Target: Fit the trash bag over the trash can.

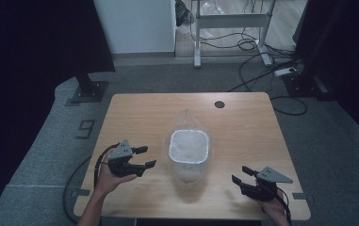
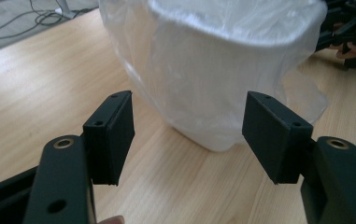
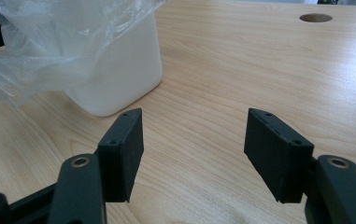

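A white plastic bin (image 1: pixel 189 146) stands upright in the middle of the wooden table (image 1: pixel 134 113), with a clear plastic bag (image 1: pixel 186 123) draped over and around it. In the left gripper view the bag-covered bin (image 2: pixel 222 65) is close ahead of the jaws. The right gripper view has the bin (image 3: pixel 115 70) at upper left, the bag (image 3: pixel 40 42) bunched over it. My left gripper (image 1: pixel 145 157) is open just left of the bin, nothing between its jaws. My right gripper (image 1: pixel 241 175) is open near the table's front right, apart from the bin.
A round cable hole (image 1: pixel 219 104) lies near the table's far edge. Beyond the table are a desk frame (image 1: pixel 229 21), floor cables (image 1: pixel 262 80) and a power strip (image 1: pixel 285 71). A dark stand base (image 1: pixel 90 89) sits at the far left.
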The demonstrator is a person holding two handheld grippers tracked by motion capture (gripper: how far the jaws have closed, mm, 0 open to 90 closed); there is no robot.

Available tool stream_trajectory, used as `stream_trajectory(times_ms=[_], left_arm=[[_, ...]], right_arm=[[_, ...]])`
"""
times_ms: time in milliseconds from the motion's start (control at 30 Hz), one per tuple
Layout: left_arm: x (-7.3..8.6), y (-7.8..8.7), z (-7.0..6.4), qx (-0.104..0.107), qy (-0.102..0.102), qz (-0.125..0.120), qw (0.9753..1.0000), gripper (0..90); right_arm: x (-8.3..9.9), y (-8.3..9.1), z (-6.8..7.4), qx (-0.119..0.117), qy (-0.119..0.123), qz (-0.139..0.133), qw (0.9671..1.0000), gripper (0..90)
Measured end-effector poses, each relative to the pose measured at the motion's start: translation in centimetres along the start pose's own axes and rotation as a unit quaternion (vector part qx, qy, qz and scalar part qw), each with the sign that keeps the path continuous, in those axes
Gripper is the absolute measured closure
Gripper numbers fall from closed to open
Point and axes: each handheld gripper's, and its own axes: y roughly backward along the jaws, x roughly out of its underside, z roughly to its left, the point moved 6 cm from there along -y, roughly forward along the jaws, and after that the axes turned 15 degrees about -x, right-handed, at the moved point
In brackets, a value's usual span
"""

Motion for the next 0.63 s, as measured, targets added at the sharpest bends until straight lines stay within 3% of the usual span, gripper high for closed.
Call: stream_trajectory(times_ms=[233, 633], left_arm=[[1.7, -0.4, 0.4, -0.003, 0.014, 0.012, 0.9998, 33.6], [2.3, -0.8, 0.3, 0.001, 0.023, 0.015, 0.9996, 33.6]], right_arm=[[0.1, 0.0, -0.1, 0.001, -0.003, 0.001, 1.0000, 37.4], [0.2, 0.1, -0.2, 0.005, -0.002, 0.001, 1.0000, 37.4]])
